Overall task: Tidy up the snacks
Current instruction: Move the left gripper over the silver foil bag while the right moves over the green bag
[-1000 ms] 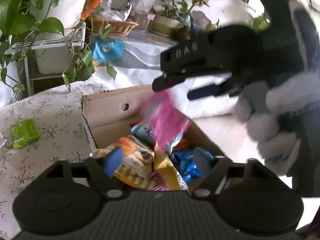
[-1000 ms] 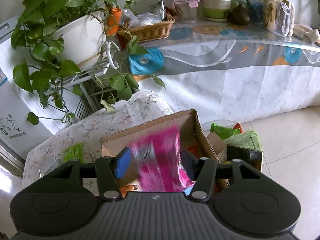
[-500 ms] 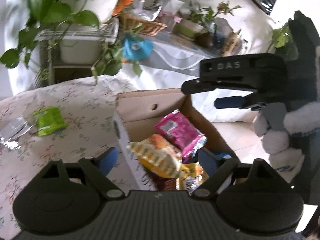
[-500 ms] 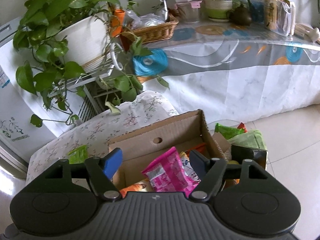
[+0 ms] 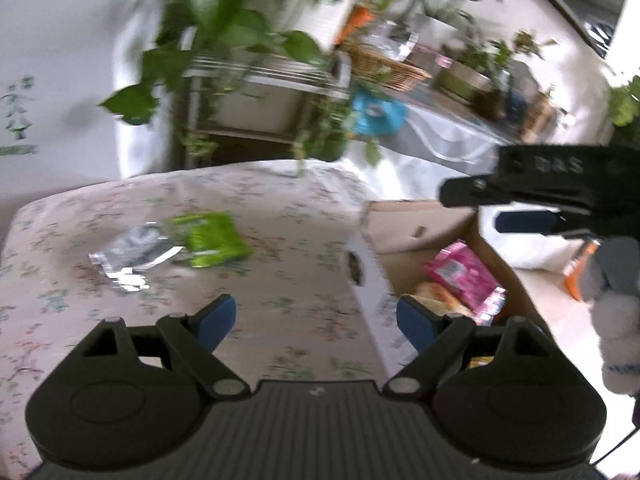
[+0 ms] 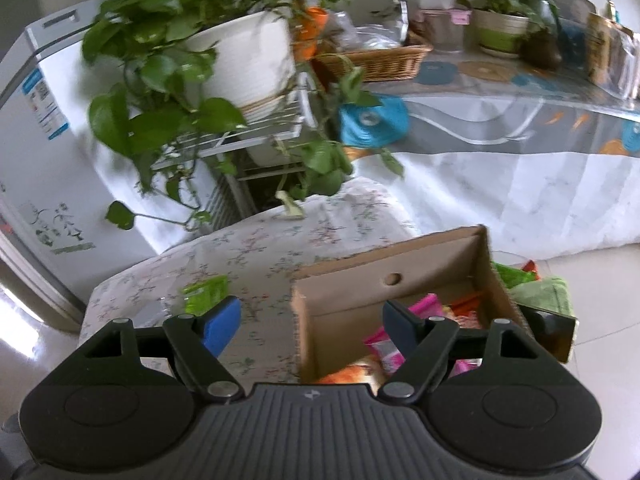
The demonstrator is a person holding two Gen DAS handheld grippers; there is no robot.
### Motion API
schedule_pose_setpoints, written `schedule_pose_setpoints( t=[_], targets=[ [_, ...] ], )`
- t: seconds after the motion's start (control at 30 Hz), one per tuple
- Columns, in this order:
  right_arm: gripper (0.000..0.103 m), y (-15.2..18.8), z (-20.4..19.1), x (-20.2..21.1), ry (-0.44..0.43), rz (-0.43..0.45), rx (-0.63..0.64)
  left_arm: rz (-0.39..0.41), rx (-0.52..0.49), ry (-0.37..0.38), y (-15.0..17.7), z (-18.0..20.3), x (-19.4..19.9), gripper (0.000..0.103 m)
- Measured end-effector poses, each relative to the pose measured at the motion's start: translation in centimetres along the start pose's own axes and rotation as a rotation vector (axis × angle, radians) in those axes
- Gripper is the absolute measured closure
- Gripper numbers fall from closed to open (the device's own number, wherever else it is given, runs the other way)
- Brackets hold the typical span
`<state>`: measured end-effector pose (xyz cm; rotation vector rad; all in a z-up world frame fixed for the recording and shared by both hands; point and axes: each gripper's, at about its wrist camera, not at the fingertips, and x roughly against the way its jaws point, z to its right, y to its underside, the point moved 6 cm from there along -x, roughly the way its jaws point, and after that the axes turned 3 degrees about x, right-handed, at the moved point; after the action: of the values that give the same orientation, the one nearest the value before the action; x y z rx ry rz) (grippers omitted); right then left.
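An open cardboard box (image 5: 416,236) (image 6: 360,292) stands at the right edge of the floral-cloth table (image 5: 280,292). A pink snack pack (image 5: 464,276) (image 6: 384,348) lies inside it on an orange-yellow pack (image 5: 436,300) with other snacks. On the cloth to the left lie a green pack (image 5: 212,238) (image 6: 206,292) and a silver wrapper (image 5: 132,256). My left gripper (image 5: 316,320) is open over the cloth beside the box's left wall, holding nothing. My right gripper (image 6: 312,320) (image 5: 476,208) hangs above the box's left part; its jaws are opening with nothing between them.
A trailing plant in a white pot (image 6: 248,60) on a wire rack stands behind the table. A white appliance (image 6: 36,120) is at the left. A long cloth-covered table (image 6: 520,168) bears a wicker basket (image 6: 380,60) and pots. Green bags (image 6: 536,284) lie beside the box. A gloved hand (image 5: 616,320) holds the right gripper.
The right gripper let go of the pink pack, which dropped into the box, and its jaws spread wider. The left gripper swung left, from over the box to over the cloth.
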<state>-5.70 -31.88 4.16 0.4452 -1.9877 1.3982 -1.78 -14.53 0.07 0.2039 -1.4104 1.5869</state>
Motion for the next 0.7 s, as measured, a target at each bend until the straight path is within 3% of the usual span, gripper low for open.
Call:
schedule_pose_setpoints(
  t=[0.37, 0.7],
  targets=[
    [0.019, 0.3, -4.8, -1.7, -0.054, -0.028, 0.07, 0.021, 0.092, -0.125, -0.7, -7.4, 0.8, 0.016],
    [0.018, 0.6, -8.2, -3.9, -0.104, -0.074, 0.074, 0.034, 0.021, -0.22, -1.2, -12.2, -0.4, 0.016]
  ],
)
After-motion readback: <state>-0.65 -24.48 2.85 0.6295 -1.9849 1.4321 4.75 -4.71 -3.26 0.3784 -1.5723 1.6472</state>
